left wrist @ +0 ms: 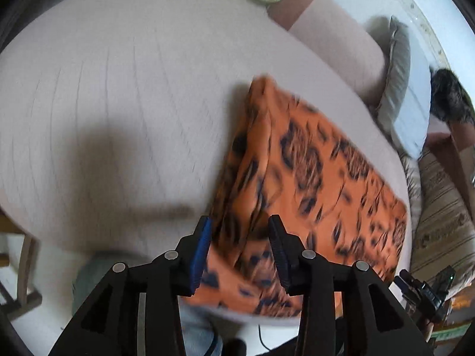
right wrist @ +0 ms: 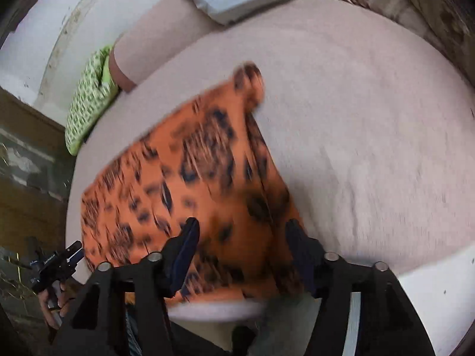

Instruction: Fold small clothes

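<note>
An orange garment with black leopard spots [left wrist: 308, 178] lies folded on a pale pink bed cover [left wrist: 118, 103]. It also shows in the right wrist view [right wrist: 190, 178], blurred by motion. My left gripper [left wrist: 240, 231] is open above the garment's near left edge, with nothing between its fingers. My right gripper [right wrist: 242, 234] is open above the garment's near right part, also empty. The right gripper shows at the right edge of the left wrist view [left wrist: 424, 290]. The left gripper shows at the left of the right wrist view [right wrist: 59, 262].
A green patterned pillow [right wrist: 89, 101] lies at the bed's far side by a pink bolster [left wrist: 335, 38]. A grey-edged cushion [left wrist: 397, 68] and striped bedding [left wrist: 439, 207] lie to the right. The bed's near edge [right wrist: 222, 308] is just below the grippers.
</note>
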A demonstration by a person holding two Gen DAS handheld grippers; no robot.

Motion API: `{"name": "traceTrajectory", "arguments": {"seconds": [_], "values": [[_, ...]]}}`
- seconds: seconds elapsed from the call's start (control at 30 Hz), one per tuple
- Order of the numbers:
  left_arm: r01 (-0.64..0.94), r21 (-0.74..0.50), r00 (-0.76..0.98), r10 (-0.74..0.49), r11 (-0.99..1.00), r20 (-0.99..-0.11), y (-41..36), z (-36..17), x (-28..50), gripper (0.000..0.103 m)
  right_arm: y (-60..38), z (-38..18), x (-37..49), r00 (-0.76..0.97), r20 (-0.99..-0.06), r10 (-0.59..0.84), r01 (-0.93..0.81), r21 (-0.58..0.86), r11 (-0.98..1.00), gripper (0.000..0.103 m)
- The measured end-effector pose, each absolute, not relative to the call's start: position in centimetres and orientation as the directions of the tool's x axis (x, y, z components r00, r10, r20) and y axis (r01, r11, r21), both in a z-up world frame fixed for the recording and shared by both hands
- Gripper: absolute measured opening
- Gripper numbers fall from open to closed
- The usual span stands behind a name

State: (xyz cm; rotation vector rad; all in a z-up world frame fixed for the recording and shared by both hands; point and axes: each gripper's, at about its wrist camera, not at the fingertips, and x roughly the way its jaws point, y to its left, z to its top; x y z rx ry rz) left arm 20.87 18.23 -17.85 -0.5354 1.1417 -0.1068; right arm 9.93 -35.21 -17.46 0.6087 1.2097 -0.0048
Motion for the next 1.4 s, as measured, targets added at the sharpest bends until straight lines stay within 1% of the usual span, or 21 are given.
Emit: {"name": "traceTrajectory", "arguments": {"seconds": [0.07, 0.2, 0.23, 0.27, 0.37, 0.5, 0.53, 0.6, 0.63, 0.67, 0.73, 0.83, 0.9, 0.93, 0.97, 1.03, 1.13, 1.2, 1.23, 1.27, 1.4], "values": [[-0.18, -0.476, 0.411, -0.374, 0.861, -0.831, 17.7, -18.3, 20.2, 0.036, -35.0, -18.1, 9.0, 0.356, -0.873, 0.333, 0.323, 0.449, 0.833, 0.041], [-0.16, -0.463, 0.416, -0.366, 0.872, -0.833, 16.5, -19.3, 20.5, 0.033, -35.2, -18.6, 9.0, 0.353, -0.874, 0.334, 0.331, 0.451, 0.829, 0.035], [-0.161, -0.46, 0.415, -0.364, 0.873, -0.834, 16.4, -19.7, 20.7, 0.028, -35.2, -18.6, 9.0, 0.353, -0.872, 0.338, 0.333, 0.455, 0.826, 0.026], [-0.164, -0.456, 0.41, -0.36, 0.875, -0.838, 16.2, -20.0, 20.8, 0.017, -34.7, -18.7, 9.4, 0.348, -0.872, 0.345, 0.325, 0.457, 0.828, 0.014], [-0.161, -0.481, 0.435, -0.375, 0.862, -0.818, 16.3, -19.2, 20.2, 0.012, -34.7, -18.1, 9.0, 0.348, -0.878, 0.329, 0.336, 0.444, 0.831, 0.01], [-0.138, -0.474, 0.449, -0.371, 0.87, -0.813, 17.0, -18.4, 19.1, 0.011, -34.5, -15.1, 8.0, 0.387, -0.888, 0.248, 0.327, 0.383, 0.864, 0.007], [-0.137, -0.446, 0.44, -0.349, 0.884, -0.827, 16.9, -18.9, 19.2, 0.011, -34.6, -15.3, 8.0, 0.375, -0.897, 0.232, 0.333, 0.364, 0.87, 0.0], [-0.141, -0.384, 0.413, -0.299, 0.912, -0.861, 16.4, -20.3, 19.8, 0.011, -34.9, -17.1, 8.5, 0.31, -0.942, 0.127, 0.366, 0.242, 0.899, 0.0], [-0.157, -0.4, 0.391, -0.315, 0.903, -0.865, 16.4, -21.0, 19.9, 0.011, -35.3, -18.0, 8.6, 0.281, -0.951, 0.129, 0.39, 0.236, 0.89, 0.0], [-0.161, -0.421, 0.386, -0.335, 0.893, -0.86, 16.3, -21.1, 19.9, 0.012, -36.0, -18.4, 8.1, 0.293, -0.934, 0.204, 0.418, 0.317, 0.851, 0.0], [-0.127, -0.428, 0.405, -0.347, 0.895, -0.846, 16.0, -20.5, 19.7, 0.013, -36.0, -17.4, 7.6, 0.331, -0.916, 0.227, 0.394, 0.353, 0.849, 0.0], [-0.119, -0.411, 0.395, -0.337, 0.904, -0.855, 15.8, -20.5, 19.8, 0.016, -35.1, -15.8, 7.2, 0.39, -0.871, 0.299, 0.312, 0.431, 0.847, 0.008], [-0.153, -0.431, 0.383, -0.349, 0.889, -0.855, 16.3, -20.8, 20.0, 0.02, -34.6, -15.4, 7.5, 0.401, -0.864, 0.304, 0.298, 0.437, 0.849, 0.025], [-0.164, -0.446, 0.386, -0.359, 0.88, -0.85, 16.5, -20.9, 20.2, 0.022, -34.4, -15.3, 7.8, 0.403, -0.868, 0.29, 0.301, 0.425, 0.854, 0.045], [-0.169, -0.454, 0.39, -0.364, 0.875, -0.846, 16.5, -20.8, 20.0, 0.022, -34.3, -15.5, 8.1, 0.407, -0.872, 0.273, 0.309, 0.413, 0.857, 0.049], [-0.169, -0.449, 0.389, -0.359, 0.878, -0.848, 16.4, -20.8, 20.0, 0.023, -34.1, -16.5, 8.9, 0.391, -0.873, 0.291, 0.317, 0.425, 0.848, 0.049], [-0.172, -0.436, 0.385, -0.347, 0.884, -0.855, 16.3, -20.9, 19.8, 0.023, -33.7, -18.1, 10.0, 0.367, -0.872, 0.324, 0.329, 0.448, 0.831, 0.042], [-0.177, -0.433, 0.377, -0.346, 0.884, -0.859, 16.1, -21.3, 20.0, 0.023, -33.5, -19.3, 10.5, 0.331, -0.892, 0.309, 0.339, 0.418, 0.843, 0.033], [-0.183, -0.428, 0.374, -0.34, 0.885, -0.863, 16.0, -21.4, 20.0, 0.021, -33.5, -19.7, 10.6, 0.31, -0.908, 0.283, 0.353, 0.386, 0.852, 0.018], [-0.183, -0.428, 0.374, -0.339, 0.885, -0.863, 15.9, -21.2, 19.9, 0.016, -33.4, -19.9, 10.6, 0.299, -0.914, 0.274, 0.367, 0.375, 0.851, 0.015], [-0.1, -0.391, 0.419, -0.317, 0.915, -0.851, 14.8, -19.6, 19.0, 0.015, -32.9, -16.7, 9.4, 0.365, -0.896, 0.253, 0.341, 0.382, 0.859, 0.013]]}}
